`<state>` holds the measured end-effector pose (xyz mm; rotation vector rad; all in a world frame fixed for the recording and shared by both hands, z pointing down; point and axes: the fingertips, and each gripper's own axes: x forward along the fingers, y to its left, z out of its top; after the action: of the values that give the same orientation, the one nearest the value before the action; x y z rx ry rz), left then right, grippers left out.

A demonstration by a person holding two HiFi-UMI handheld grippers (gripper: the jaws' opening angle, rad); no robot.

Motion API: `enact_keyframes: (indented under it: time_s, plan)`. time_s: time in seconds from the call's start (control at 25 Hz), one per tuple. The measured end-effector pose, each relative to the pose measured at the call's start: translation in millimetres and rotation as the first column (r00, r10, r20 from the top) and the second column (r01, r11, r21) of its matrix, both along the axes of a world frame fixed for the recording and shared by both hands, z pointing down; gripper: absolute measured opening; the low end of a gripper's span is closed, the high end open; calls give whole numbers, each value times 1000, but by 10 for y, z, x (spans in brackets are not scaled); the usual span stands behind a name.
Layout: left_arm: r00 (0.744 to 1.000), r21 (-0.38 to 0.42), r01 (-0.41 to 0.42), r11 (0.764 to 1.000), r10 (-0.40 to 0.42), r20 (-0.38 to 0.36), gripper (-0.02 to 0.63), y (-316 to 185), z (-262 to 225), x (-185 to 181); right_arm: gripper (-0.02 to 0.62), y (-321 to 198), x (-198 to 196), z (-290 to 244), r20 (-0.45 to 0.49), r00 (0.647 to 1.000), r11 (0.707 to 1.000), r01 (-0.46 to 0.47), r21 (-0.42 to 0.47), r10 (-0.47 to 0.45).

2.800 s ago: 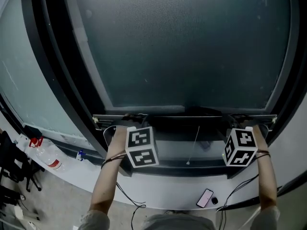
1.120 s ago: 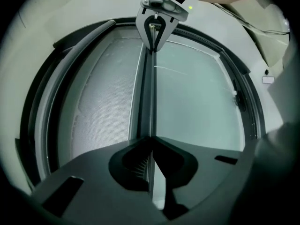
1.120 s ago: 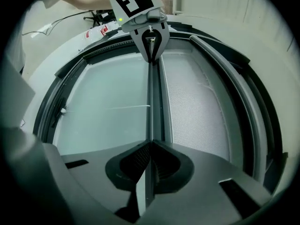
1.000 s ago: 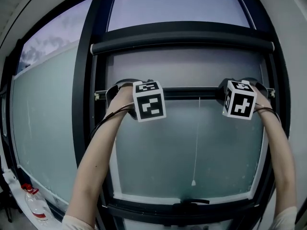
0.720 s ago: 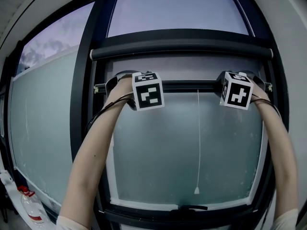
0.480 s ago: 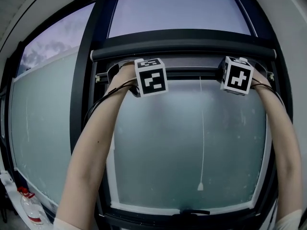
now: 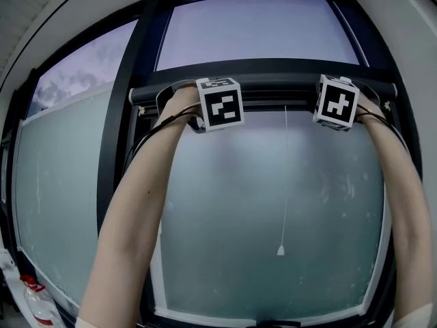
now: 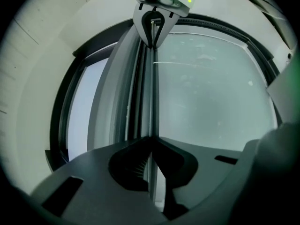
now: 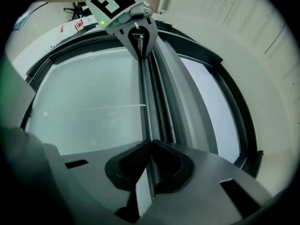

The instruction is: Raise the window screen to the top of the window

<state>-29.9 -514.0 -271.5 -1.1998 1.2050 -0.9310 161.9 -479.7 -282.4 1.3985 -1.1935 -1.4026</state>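
screen bar [image 7: 273,105] at window top, just under roller housing [image 7: 273,80].
my left gripper [image 8: 151,146] and right gripper [image 9: 151,149] clamp the one bar, seen only in their own views; two cubes [image 7: 220,103] hide that in the head view.

Dark left tool [image 8: 151,144] and right tool [image 9: 150,146] carry white cubes [image 7: 220,104] (black square markers), black cables [image 7: 166,124].

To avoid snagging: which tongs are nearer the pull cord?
The right tongs; the pull cord hangs from the screen bar nearer them than the left tongs.
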Motion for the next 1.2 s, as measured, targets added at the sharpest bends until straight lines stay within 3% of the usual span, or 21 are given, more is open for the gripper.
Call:
enact_keyframes:
  time_s: [0.28, 0.56, 0.72, 0.84, 0.92, 0.96, 1.0, 1.08, 1.12, 1.2]
  plan:
    - [998, -46, 61, 997, -60, 9, 20, 0, -61, -81, 25, -7, -17, -67, -19, 1000, 1000, 10, -8, -10]
    - [1000, 2, -6, 1000, 6, 28, 20, 7, -76, -11, 25, 6, -41, -50, 19, 998, 997, 62, 53, -63]
    - [996, 97, -92, 991, 90, 26, 20, 50, -61, -33, 40, 103, -51, -59, 86, 985, 987, 140, 81, -147]
    - [972, 236, -203, 950, 225, -69, 24, 115, -138, -30, 94, 259, -112, -105, 170, 947, 960, 255, 114, -272]
    - [922, 329, -269, 905, 341, -186, 29, 187, -159, -37, 94, 344, -173, -91, 213, 910, 932, 329, 151, -355]
    - [875, 357, -309, 882, 411, -258, 28, 227, -130, -42, 94, 387, -197, -76, 233, 887, 914, 362, 184, -399]
    - [808, 366, -363, 857, 485, -334, 28, 264, -68, -36, 94, 429, -210, -54, 258, 858, 892, 394, 223, -444]
    - [638, 350, -495, 795, 606, -474, 28, 308, 125, 14, 92, 475, -203, 40, 324, 785, 845, 447, 292, -528]
    - [557, 345, -545, 764, 638, -531, 28, 305, 223, 39, 92, 469, -179, 113, 364, 744, 826, 467, 316, -560]
    - [421, 362, -591, 721, 659, -623, 28, 250, 411, 58, 92, 415, -77, 301, 455, 654, 797, 486, 359, -604]
